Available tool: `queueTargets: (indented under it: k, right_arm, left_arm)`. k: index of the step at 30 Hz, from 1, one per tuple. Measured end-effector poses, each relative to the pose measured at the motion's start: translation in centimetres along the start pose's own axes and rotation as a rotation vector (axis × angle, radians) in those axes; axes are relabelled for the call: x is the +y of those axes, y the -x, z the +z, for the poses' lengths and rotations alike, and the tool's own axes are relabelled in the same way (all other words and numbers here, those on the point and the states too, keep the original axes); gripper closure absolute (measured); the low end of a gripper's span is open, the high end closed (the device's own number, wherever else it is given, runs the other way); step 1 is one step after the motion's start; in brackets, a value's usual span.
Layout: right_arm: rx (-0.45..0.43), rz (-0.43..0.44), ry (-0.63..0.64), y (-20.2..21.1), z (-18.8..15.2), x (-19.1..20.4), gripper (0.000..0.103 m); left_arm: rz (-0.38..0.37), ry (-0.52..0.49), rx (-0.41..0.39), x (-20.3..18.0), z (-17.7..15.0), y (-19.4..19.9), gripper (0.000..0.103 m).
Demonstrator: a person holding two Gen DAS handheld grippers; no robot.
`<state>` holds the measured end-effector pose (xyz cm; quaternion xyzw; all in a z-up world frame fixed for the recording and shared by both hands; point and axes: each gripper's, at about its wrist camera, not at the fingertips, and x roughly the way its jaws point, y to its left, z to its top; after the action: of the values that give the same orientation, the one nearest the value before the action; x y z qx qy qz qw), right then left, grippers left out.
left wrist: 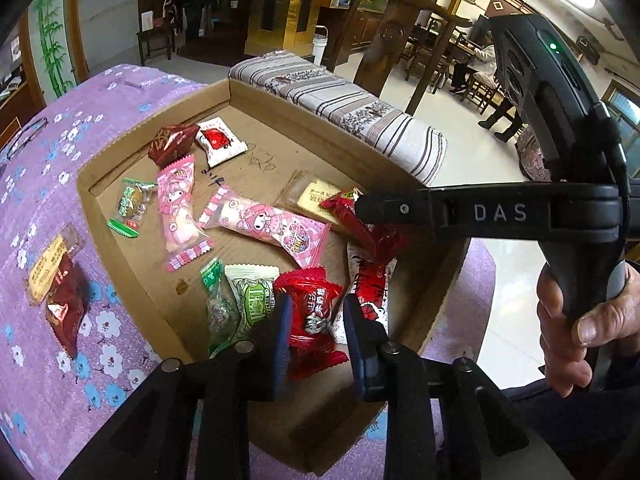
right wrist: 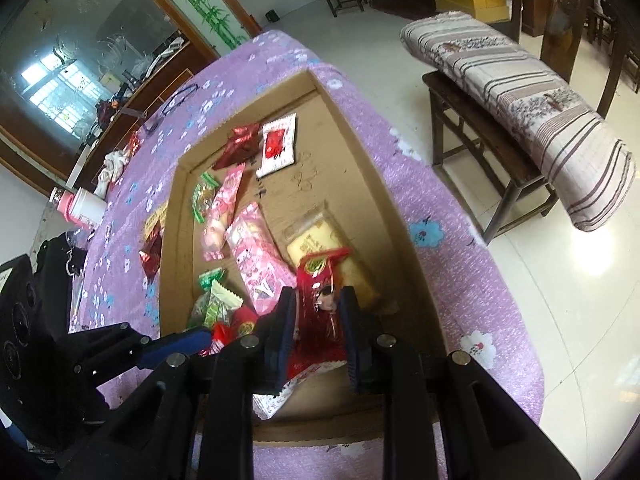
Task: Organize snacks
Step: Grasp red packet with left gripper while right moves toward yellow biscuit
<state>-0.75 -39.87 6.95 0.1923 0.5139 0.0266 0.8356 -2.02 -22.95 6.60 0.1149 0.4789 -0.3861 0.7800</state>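
A shallow cardboard tray (left wrist: 132, 236) (right wrist: 380, 200) lies on a purple flowered cloth and holds several snack packets. My left gripper (left wrist: 316, 320) is shut on a red snack packet (left wrist: 310, 312) just above the tray's near end. My right gripper (right wrist: 318, 312) is shut on a long red snack packet (right wrist: 320, 300) over the tray's near right part; it shows in the left wrist view (left wrist: 360, 216) too. Two pink packets (left wrist: 264, 224), green candies (left wrist: 244, 304), a yellow biscuit pack (left wrist: 316, 196) and a white-red packet (left wrist: 218, 140) lie inside. A dark red packet (left wrist: 60, 292) lies on the cloth left of the tray.
A bench with a striped cushion (right wrist: 520, 92) stands beyond the table's right edge. A pink-lidded cup (right wrist: 82, 208) and a cloth (right wrist: 112, 164) sit on the table's far left. Glasses (right wrist: 176, 100) lie behind the tray. A wooden chair (left wrist: 396, 40) stands further back.
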Motion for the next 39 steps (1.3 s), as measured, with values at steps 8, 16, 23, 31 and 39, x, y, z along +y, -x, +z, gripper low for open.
queueTargets:
  k: [8,16,23,31,39]
  right_arm:
    - [-0.041,-0.004,0.01,0.9,0.0,1.2,0.08]
    - [-0.038,0.007,0.027,0.9,-0.8,3.1,0.073]
    - [-0.043,0.003,0.054,1.4,-1.5,4.4,0.072]
    - [-0.054,-0.042,0.051,2.7,-2.4,3.8,0.072]
    - [-0.059,-0.086,0.03,3.7,-3.0,2.6,0.072]
  left_arm:
    - [0.004,0.07,-0.053,2.4,-0.2,2.3,0.076]
    - [0.05,0.179,-0.117,7.7,-1.4,5.5,0.058]
    - [0.163,0.244,-0.126,14.3,-2.9,7.2,0.052]
    - [0.213,0.188,-0.057,17.3,-2.0,3.9,0.048]
    - [0.255,0.179,-0.004,18.4,-1.3,-0.1,0.071]
